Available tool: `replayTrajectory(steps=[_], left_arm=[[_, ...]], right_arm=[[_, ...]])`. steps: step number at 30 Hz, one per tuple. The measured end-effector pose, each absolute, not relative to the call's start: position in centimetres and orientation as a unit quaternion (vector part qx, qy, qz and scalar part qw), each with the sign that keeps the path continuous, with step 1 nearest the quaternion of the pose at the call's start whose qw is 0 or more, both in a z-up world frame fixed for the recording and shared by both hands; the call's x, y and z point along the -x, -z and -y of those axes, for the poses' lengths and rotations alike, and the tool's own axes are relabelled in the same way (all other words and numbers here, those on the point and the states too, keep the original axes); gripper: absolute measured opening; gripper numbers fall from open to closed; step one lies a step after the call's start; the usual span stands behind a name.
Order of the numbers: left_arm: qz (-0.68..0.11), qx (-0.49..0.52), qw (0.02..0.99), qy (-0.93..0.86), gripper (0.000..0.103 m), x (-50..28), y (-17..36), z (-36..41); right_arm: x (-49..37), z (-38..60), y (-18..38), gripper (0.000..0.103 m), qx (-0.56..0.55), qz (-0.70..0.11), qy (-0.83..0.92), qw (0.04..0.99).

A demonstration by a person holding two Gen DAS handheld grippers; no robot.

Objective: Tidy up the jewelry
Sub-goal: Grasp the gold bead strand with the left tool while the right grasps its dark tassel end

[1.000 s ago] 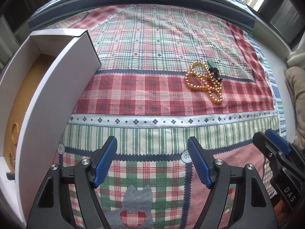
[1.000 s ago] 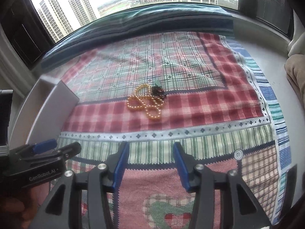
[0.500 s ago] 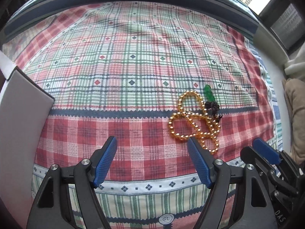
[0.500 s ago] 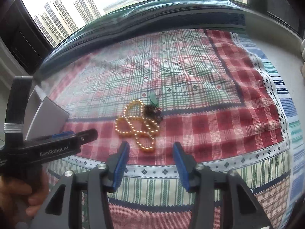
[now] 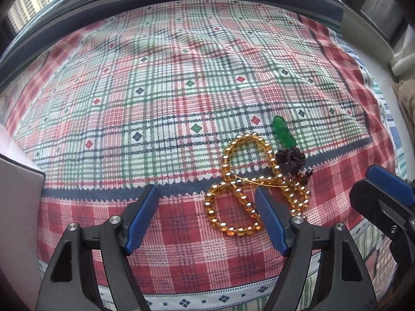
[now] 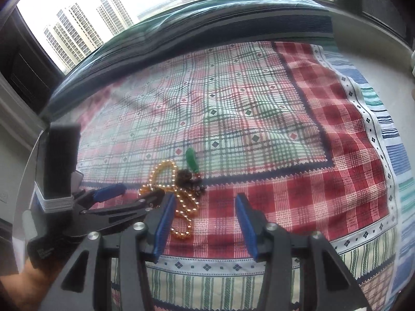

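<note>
A string of amber beads lies tangled on the plaid cloth, with a green pendant and a dark knotted cord at its far end. My left gripper is open just above the cloth, its right finger over the beads' near loops. In the right wrist view the beads and pendant lie left of centre. My right gripper is open, its left finger beside the beads, with the left gripper close on its left.
A white box corner stands at the left edge of the cloth. The right gripper's fingers show at the right of the left wrist view. A dark window ledge borders the far side; folded fabric lies at far right.
Both grippers have moved forward toward the beads, which now lie at their fingertips. The white box has slid almost out of the left wrist view. Both stay open.
</note>
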State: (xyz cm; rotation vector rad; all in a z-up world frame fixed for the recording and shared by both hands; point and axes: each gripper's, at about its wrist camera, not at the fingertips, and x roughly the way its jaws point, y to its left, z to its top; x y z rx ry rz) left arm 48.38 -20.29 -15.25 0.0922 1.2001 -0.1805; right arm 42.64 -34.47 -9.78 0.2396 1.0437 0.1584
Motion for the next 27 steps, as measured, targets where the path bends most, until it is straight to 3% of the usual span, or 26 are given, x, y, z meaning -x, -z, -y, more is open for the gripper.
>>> replayTrajectory(steps=[2,4,6,9,12,15,18,27], left_arm=[[-0.549,-0.057,0.829,0.09,0.075,-48.0,15.4,20.6],[-0.535,-0.059,0.837,0.098,0.062,-47.6,15.2,20.4],[-0.527,-0.063,0.84,0.114,0.03,-47.3,15.0,20.3],[-0.529,-0.06,0.837,0.131,0.01,-46.8,14.8,19.2],[-0.536,-0.038,0.832,0.135,0.006,-46.6,14.7,17.9],[-0.547,-0.013,0.826,0.137,0.006,-46.7,14.6,16.9],[-0.563,0.017,0.815,0.138,0.005,-46.5,14.6,15.4],[-0.589,0.121,0.789,0.122,0.005,-44.3,12.0,9.1]], right_arm=[[-43.4,34.0,10.3,0.048,-0.117,-0.501,-0.092,0.852],[-44.1,33.3,10.9,0.048,-0.128,-0.505,-0.114,0.846],[-44.8,32.6,11.7,0.048,-0.131,-0.508,-0.13,0.841],[-46.1,31.9,13.1,0.047,-0.133,-0.519,-0.135,0.834],[-47.5,31.4,14.0,0.046,-0.128,-0.528,-0.13,0.83],[-48.0,30.3,14.6,0.039,-0.1,-0.535,-0.124,0.83],[-48.3,29.8,14.7,0.014,-0.076,-0.539,-0.105,0.832],[-45.1,32.0,11.4,0.013,-0.152,-0.532,-0.088,0.828]])
